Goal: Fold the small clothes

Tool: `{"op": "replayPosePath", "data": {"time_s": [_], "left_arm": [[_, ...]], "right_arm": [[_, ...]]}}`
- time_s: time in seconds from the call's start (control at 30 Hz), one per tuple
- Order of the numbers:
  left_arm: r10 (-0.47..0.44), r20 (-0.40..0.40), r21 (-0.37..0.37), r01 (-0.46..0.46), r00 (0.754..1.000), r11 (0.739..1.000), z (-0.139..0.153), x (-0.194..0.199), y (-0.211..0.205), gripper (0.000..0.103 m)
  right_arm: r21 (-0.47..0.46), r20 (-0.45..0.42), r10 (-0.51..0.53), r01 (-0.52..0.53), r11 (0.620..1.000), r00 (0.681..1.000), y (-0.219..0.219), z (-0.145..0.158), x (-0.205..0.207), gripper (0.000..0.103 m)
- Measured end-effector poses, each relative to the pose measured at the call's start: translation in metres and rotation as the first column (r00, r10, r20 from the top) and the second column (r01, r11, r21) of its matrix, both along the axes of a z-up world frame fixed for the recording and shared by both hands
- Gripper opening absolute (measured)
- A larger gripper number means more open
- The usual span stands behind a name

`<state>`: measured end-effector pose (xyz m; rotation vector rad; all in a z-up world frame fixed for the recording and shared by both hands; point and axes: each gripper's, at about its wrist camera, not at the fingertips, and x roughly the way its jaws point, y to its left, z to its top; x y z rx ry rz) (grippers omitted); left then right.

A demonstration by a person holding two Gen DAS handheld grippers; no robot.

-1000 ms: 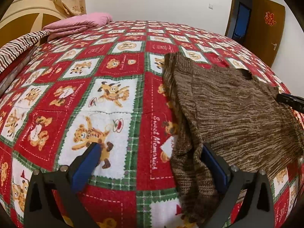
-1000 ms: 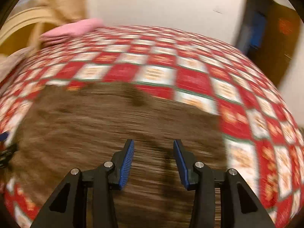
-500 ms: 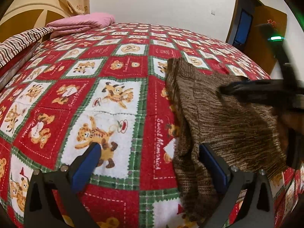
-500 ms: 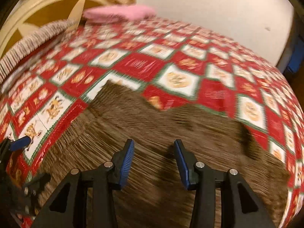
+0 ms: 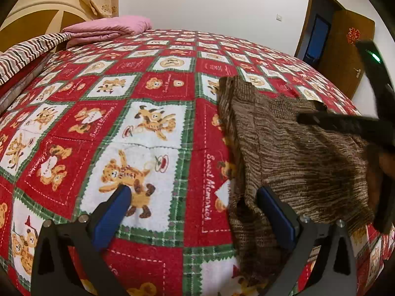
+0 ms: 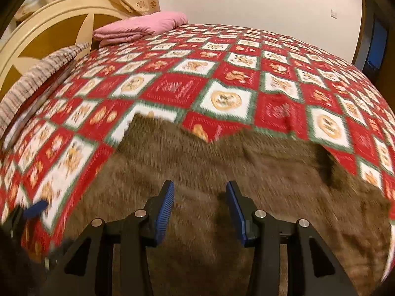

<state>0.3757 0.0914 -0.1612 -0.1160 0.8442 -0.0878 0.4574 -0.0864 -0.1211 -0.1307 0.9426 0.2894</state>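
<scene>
Brown knit sweater spread on red teddy-bear bedspread, toward near right of bed; left edge rumpled, a sleeve or hem flap trailing down toward the camera.

Left gripper low over the bedspread, jaws spread wide, nothing held; right pad at the sweater's left edge, left pad over bare quilt.

Right gripper above the sweater's middle, jaws moderately apart, empty (view motion-blurred; contact with the knit not discernible).

Handling, judged: soft, limp, light knit; loose weave likely to stretch and drag rather than slide; no stiffness to hold a crease, so support needed at two points.

Best hold probably the doubled left edge near the shoulder and hem, pinching both layers; avoid a single-layer pinch, likely to distort.

Pink folded blanket and striped cloth well apart, near the headboard.
</scene>
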Motion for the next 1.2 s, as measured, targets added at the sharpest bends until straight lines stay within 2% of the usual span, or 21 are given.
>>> {"op": "replayPosePath", "data": {"time_s": [0.13, 0.3, 0.47, 0.57, 0.67, 0.83, 0.93, 1.03, 1.2], "left_arm": [[0.000, -0.002, 0.008, 0.000, 1.000, 1.000, 0.000, 0.000, -0.001, 0.103], [0.000, -0.008, 0.024, 0.000, 1.000, 1.000, -0.001, 0.000, -0.003, 0.103], [0.000, -0.013, 0.034, 0.000, 1.000, 0.999, -0.001, 0.001, -0.004, 0.103], [0.000, -0.015, 0.043, 0.000, 1.000, 0.999, -0.001, 0.001, -0.004, 0.103], [0.000, -0.015, 0.037, 0.001, 1.000, 0.999, -0.001, 0.001, -0.004, 0.103], [0.000, -0.006, 0.002, 0.000, 1.000, 1.000, -0.001, 0.000, 0.001, 0.103], [0.000, -0.011, 0.022, 0.000, 1.000, 1.000, -0.001, 0.001, -0.002, 0.103], [-0.001, -0.013, 0.025, 0.001, 1.000, 1.000, 0.001, 0.001, -0.002, 0.103], [0.026, -0.005, -0.024, -0.026, 1.000, 0.999, 0.009, 0.003, 0.008, 0.103]], "right_arm": [[-0.091, -0.038, -0.018, 0.015, 0.996, 0.999, -0.015, -0.016, -0.006, 0.045], [-0.039, -0.016, -0.066, 0.065, 0.997, 0.998, -0.036, -0.022, 0.019, 0.047], [-0.088, 0.031, -0.061, 0.063, 0.994, 0.998, -0.028, -0.029, 0.032, 0.058], [-0.080, 0.023, -0.070, 0.071, 0.994, 0.997, -0.029, -0.026, 0.034, 0.059], [-0.047, 0.047, -0.070, 0.072, 0.996, 0.996, -0.031, -0.018, 0.013, 0.060], [-0.001, 0.091, 0.006, -0.006, 1.000, 0.996, -0.032, -0.005, -0.053, 0.060], [0.008, 0.110, 0.041, -0.042, 0.999, 0.993, -0.031, -0.001, -0.091, 0.060], [-0.013, 0.113, 0.065, -0.064, 0.998, 0.991, -0.026, -0.004, -0.121, 0.060], [-0.054, 0.111, 0.143, -0.138, 0.989, 0.983, -0.005, -0.015, -0.157, 0.060]]}}
